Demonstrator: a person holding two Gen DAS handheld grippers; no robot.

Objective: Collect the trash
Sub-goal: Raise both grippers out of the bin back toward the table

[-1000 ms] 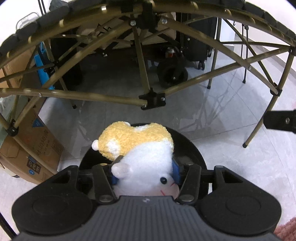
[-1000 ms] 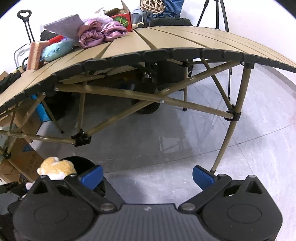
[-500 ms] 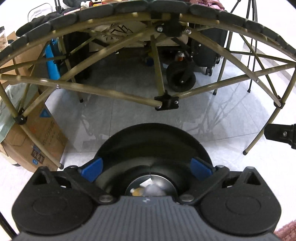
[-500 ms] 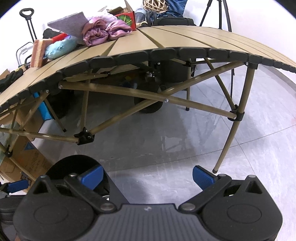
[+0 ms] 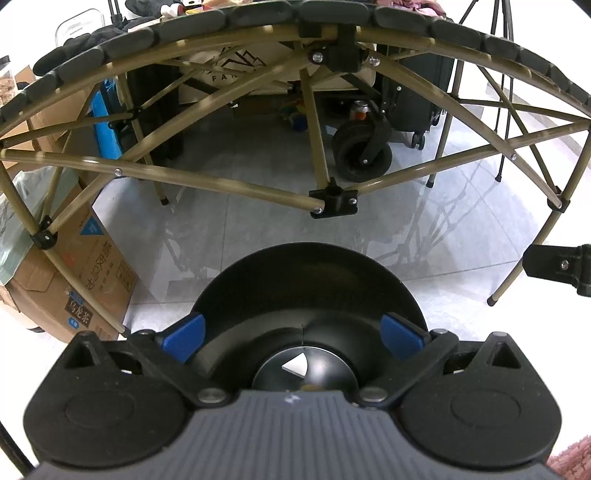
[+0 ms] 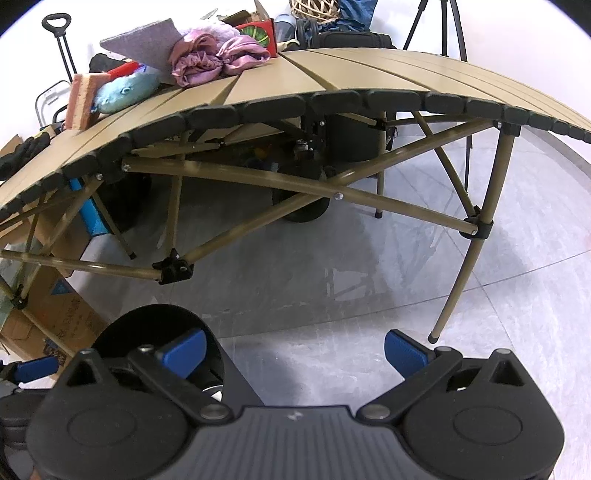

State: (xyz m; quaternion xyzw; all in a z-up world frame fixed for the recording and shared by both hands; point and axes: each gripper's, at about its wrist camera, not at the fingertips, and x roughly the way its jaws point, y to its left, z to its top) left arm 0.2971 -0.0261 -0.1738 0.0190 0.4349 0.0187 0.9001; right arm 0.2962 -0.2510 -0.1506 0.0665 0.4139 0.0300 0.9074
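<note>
The round black trash bin (image 5: 310, 288) stands open on the floor directly beneath and between the spread blue fingers (image 5: 183, 336), a white scrap (image 5: 295, 365) lying at its bottom.

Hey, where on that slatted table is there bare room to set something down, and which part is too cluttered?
The slatted table is bare across its middle and right slats, from the pink cloth out to the right edge. The left and back are crowded: sponge, blue plush fish, grey felt sheet, red box.
</note>
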